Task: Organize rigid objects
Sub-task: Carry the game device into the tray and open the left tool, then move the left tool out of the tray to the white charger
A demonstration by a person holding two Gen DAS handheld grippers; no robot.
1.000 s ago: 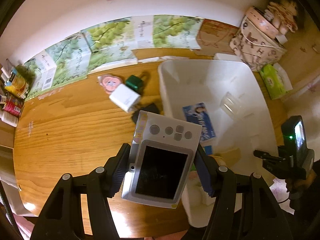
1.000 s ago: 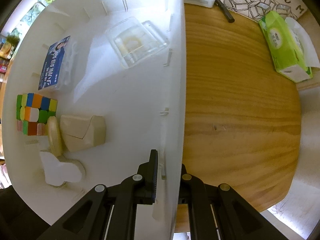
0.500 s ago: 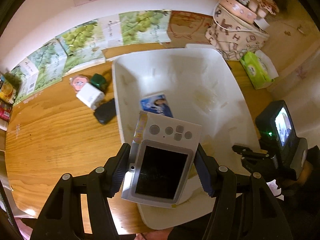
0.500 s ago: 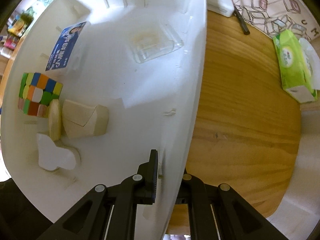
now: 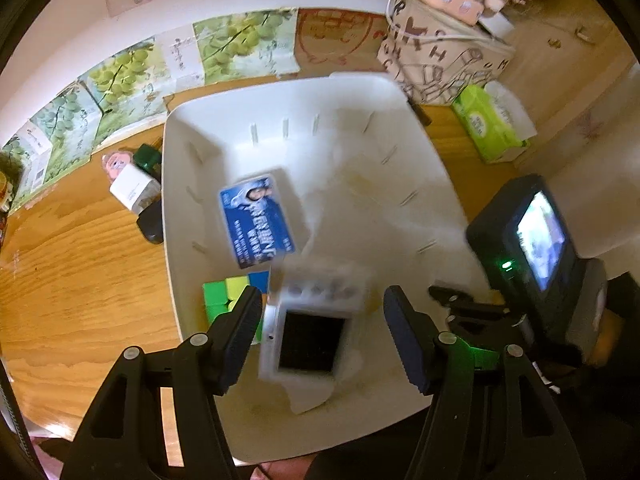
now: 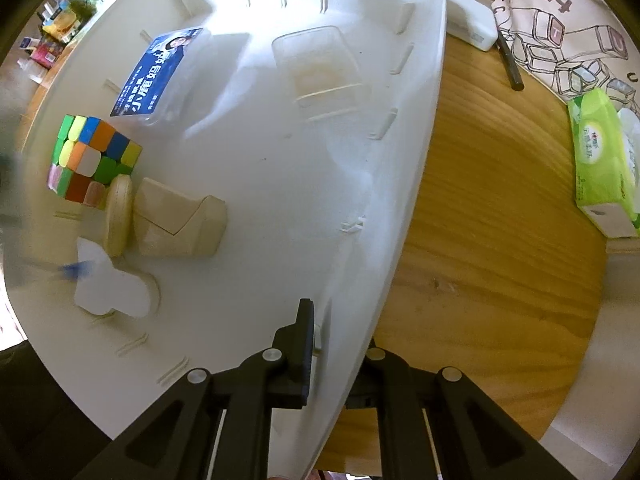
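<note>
The left gripper (image 5: 322, 334) hangs over the near end of the white bin (image 5: 420, 136), its jaws opening; the silver camera (image 5: 308, 330) sits blurred between them, and neither pad presses on it. The right gripper (image 6: 340, 346) is clamped on the bin's near right wall, one finger inside and one outside.

Inside the bin, at its near left, a white flat piece (image 6: 110, 290) lies by a pale wooden block (image 6: 178, 220) and a wooden disc (image 6: 118, 214) standing on edge against it. Just past those is the colour cube (image 6: 90, 158). Farther in lie the blue-labelled case (image 6: 160, 76) and a clear plastic box (image 6: 320, 68).

Left of the bin, on the wooden table (image 5: 80, 280), sit a black item (image 5: 150, 222), a white box (image 5: 134, 188), a green thing (image 5: 147, 158) and a pink one (image 5: 116, 160). Right of the bin lies a green tissue pack (image 6: 600, 164), with a patterned bag (image 5: 436, 56) beyond.
</note>
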